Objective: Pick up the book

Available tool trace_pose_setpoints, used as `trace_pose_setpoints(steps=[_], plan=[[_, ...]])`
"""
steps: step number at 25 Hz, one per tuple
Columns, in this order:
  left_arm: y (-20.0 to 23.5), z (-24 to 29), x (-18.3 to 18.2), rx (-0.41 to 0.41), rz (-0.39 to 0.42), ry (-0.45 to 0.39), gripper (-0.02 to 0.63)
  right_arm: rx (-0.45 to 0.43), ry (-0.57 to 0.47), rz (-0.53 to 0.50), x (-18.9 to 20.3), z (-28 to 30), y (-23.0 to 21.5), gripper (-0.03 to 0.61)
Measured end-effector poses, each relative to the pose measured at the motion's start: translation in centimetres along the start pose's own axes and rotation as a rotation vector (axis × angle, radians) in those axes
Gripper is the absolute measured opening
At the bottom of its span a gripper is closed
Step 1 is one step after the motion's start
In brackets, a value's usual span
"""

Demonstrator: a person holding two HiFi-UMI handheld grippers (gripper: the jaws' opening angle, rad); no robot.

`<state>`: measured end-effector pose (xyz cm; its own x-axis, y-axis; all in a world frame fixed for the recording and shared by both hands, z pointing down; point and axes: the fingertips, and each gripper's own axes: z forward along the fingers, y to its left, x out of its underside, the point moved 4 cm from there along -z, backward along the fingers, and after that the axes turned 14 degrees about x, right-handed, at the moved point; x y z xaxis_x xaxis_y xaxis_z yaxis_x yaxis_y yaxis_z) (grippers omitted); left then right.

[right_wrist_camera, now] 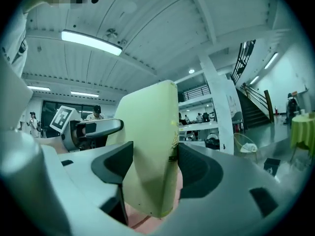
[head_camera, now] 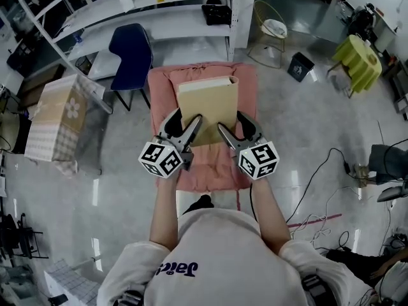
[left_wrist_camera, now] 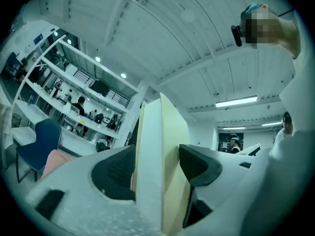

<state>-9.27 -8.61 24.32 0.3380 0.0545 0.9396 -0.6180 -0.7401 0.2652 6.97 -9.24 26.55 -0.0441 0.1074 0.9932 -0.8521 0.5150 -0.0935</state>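
Note:
A thick tan book [head_camera: 207, 107] with a pale page edge is held above the pink cushioned seat [head_camera: 163, 97] in the head view. My left gripper [head_camera: 189, 130] is shut on the book's near left corner, my right gripper [head_camera: 224, 131] on its near right corner. In the left gripper view the book [left_wrist_camera: 162, 166] stands edge-on between the two dark pads [left_wrist_camera: 199, 166]. The right gripper view has the book's cream cover [right_wrist_camera: 150, 146] clamped between both pads [right_wrist_camera: 197, 171], with the left gripper's marker cube visible beyond it.
A dark blue chair [head_camera: 131, 53] stands left of the pink seat, a cardboard box [head_camera: 57, 116] farther left. White shelving [head_camera: 146, 11] runs behind. A wire basket [head_camera: 271, 40] and a yellow-green covered table [head_camera: 360, 59] are to the right; cables [head_camera: 319, 190] lie on the floor.

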Motion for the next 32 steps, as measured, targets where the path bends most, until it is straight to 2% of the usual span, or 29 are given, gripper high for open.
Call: trace_pose_setpoints(steps=[5,8,20,32], plan=[[-1.5,1.1,-2.7,0.050,0.122,-0.017,0.285,0.011,-0.064,-0.018,-2.4,-0.5,-0.2,0.288],[-1.6,1.9,-3.0,0.064,0.153,-0.013,0.285,0.020,-0.078,-0.028,-2.8,-0.4,-0.8,0.282],[-0.8,2.9,-2.8,0.092,0.148,-0.015,0.285,0.042,-0.084,-0.071,-3.2,0.2,-1.6,0.282],[1.4,3.4,-0.3,0.148,0.133,0.091,0.285,0.050,-0.005,-0.096,-0.3,2.0,-2.6,0.281]])
